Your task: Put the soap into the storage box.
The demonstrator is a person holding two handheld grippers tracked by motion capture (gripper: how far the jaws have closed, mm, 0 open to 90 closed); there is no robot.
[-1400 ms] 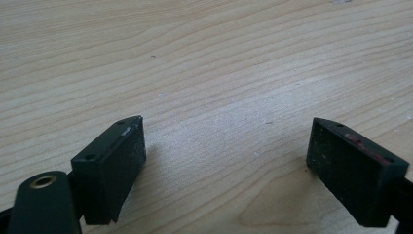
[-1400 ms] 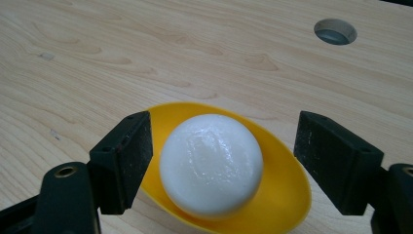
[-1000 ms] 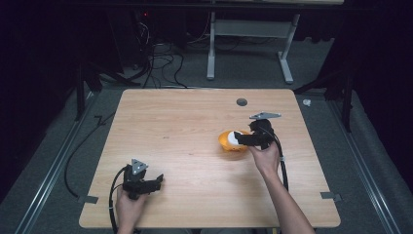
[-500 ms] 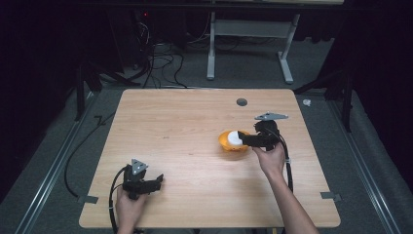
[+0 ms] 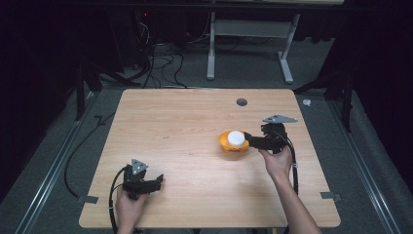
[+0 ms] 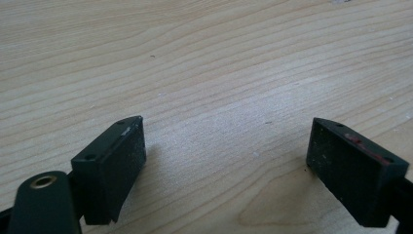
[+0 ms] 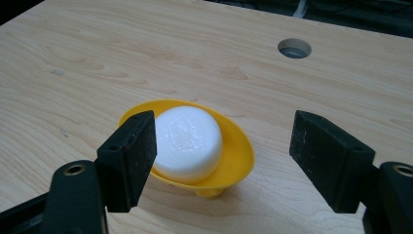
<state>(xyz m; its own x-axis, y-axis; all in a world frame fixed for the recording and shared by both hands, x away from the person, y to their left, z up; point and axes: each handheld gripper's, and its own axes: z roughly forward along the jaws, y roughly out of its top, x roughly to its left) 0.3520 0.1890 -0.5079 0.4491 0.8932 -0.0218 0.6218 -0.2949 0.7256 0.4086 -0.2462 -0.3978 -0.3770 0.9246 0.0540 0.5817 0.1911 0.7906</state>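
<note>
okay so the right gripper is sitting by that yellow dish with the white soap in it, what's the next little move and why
Probably ease the right gripper forward, then go on closing. Its jaws have just been closing, but the pads stand apart with a gap on both sides of the yellow dish, and the white soap lies beyond the tips, so nothing is gripped. The left gripper rests open over bare table.

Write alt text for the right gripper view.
A round white soap bar sits in a shallow yellow plastic dish on a light wooden table. The right tongs stand open in front, its jaws just closing, not gripping. A round hole lies beyond.
</note>
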